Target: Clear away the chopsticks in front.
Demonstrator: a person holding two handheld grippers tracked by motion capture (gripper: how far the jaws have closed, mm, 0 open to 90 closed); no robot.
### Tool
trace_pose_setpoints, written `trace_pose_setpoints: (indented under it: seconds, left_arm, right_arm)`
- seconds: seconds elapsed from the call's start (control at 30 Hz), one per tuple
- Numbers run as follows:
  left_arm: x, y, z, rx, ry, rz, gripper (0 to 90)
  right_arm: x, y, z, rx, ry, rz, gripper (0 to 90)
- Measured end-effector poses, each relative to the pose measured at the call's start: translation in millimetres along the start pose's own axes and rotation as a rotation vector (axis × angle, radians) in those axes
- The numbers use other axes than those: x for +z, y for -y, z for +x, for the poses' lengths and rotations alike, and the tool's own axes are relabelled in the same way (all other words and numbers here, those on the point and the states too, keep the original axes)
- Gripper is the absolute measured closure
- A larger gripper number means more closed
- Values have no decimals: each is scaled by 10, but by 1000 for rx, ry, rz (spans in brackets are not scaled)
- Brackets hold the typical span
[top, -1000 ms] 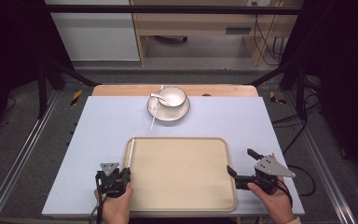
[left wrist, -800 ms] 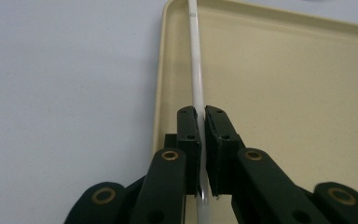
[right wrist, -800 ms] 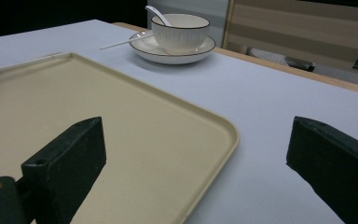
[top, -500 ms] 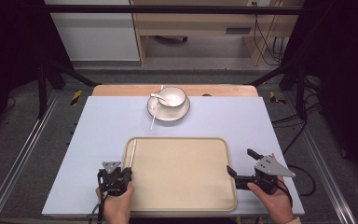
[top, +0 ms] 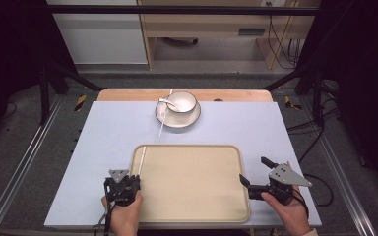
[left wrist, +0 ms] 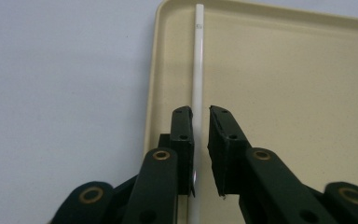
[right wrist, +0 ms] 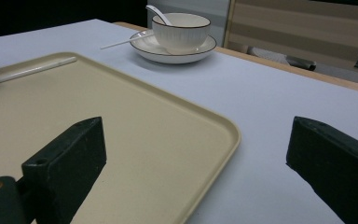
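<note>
A white chopstick [left wrist: 197,60] lies along the left inner edge of the beige tray [top: 192,187]. My left gripper [left wrist: 200,112] straddles its near end. Its jaws have just been opening: the stick rests against the left pad [left wrist: 183,135], and a narrow gap separates it from the right pad. In the high view the left gripper [top: 134,178] sits at the tray's front left corner. My right gripper [top: 252,169] stands wide open over the tray's right rim [right wrist: 233,135], with nothing between its jaws.
At the table's far side a white bowl [top: 183,102] holding a spoon [top: 166,102] stands on a plate [top: 178,119]. A second chopstick [top: 162,123] leans off the plate's left. A pale blue mat [top: 103,142] surrounds the tray.
</note>
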State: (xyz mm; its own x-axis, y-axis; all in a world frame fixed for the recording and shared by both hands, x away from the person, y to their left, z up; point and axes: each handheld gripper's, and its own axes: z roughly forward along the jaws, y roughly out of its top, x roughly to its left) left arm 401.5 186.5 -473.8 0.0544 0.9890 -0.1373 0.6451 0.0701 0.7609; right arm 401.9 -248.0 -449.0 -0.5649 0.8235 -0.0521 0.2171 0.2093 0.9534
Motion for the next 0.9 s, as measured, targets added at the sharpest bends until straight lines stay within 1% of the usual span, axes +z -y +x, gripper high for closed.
trace_pose_setpoints:
  seconds: [0.03, 0.07, 0.1, 0.17, 0.2, 0.23, 0.27, 0.37, 0.5, 0.57, 0.63, 0.67, 0.7, 0.8, 0.83, 0.87, 0.9]
  left_arm:
    - [-4, -16, -11, 2, -2, -13, 767]
    - [-12, -41, -14, 24, 2, -13, 751]
    - [-11, -71, -24, 37, 11, -22, 731]
    - [5, -141, -24, 55, 52, -15, 691]
    - [16, -180, -28, 82, 55, -9, 674]
    - [27, -219, -30, 118, 45, -7, 657]
    - [48, -256, -35, 136, 46, -5, 639]
    - [112, -363, -57, 176, 73, 7, 593]
    - [202, -524, -124, 247, 118, 10, 520]
    - [265, -617, -148, 272, 140, 7, 485]
    - [343, -712, -175, 288, 163, 5, 442]
    - [381, -760, -193, 304, 173, 4, 431]
    - [423, -807, -217, 305, 177, -4, 417]
    - [536, -966, -287, 349, 198, -14, 372]
    - [579, -1023, -304, 378, 209, -13, 353]
    - [623, -1078, -315, 396, 206, -10, 331]
    - [665, -1134, -320, 401, 212, -19, 315]
  right_arm:
    - [0, 0, -1, -1, 0, 0, 48]
    - [0, 0, -2, -1, 0, 0, 48]
    - [0, 0, -3, 1, 1, 0, 48]
    - [0, 2, -6, -2, 3, 2, 48]
    - [0, 4, -9, -4, 4, 2, 47]
    - [0, 5, -10, -3, 5, 5, 45]
    - [1, 7, -12, -6, 5, 6, 45]
    - [3, 13, -25, -18, 13, 8, 42]
    - [1, 16, -42, -22, 22, 12, 42]
    - [3, 18, -47, -25, 27, 13, 42]
    - [7, 22, -50, -28, 30, 15, 42]
    - [9, 25, -52, -33, 32, 17, 42]
    - [10, 26, -53, -36, 34, 18, 42]
    - [3, 25, -51, -39, 37, 15, 43]
    - [2, 24, -50, -42, 39, 14, 43]
    - [1, 24, -51, -44, 42, 12, 43]
    - [1, 24, -54, -45, 44, 11, 43]
